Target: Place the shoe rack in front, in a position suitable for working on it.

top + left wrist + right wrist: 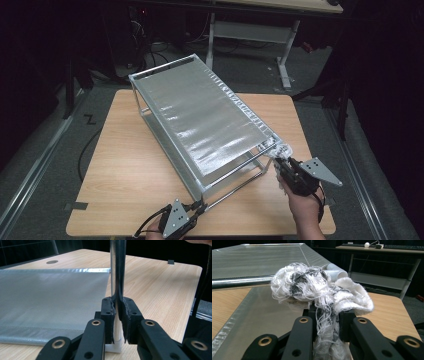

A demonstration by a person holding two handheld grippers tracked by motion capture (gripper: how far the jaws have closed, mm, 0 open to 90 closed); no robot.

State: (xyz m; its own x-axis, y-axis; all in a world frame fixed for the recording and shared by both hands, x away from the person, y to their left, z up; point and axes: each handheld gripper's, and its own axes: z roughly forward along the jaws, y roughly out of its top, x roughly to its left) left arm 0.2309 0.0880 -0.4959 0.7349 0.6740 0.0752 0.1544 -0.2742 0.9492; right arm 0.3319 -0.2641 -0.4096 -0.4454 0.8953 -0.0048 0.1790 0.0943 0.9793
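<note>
Though small from above, cloth (322,292) apparently frayed.

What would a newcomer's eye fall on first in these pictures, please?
A large silvery mesh rack lies tilted across the wooden table. At its near right corner the right gripper is shut on a frayed white cloth, while the left gripper clamps a metal rod of the rack.

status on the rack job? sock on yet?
Done: left gripper is clamped on a rack leg, steadying the rack. In hand: right gripper holds the sock at the rack's near corner. Left: lay it on the mesh and release.
</note>
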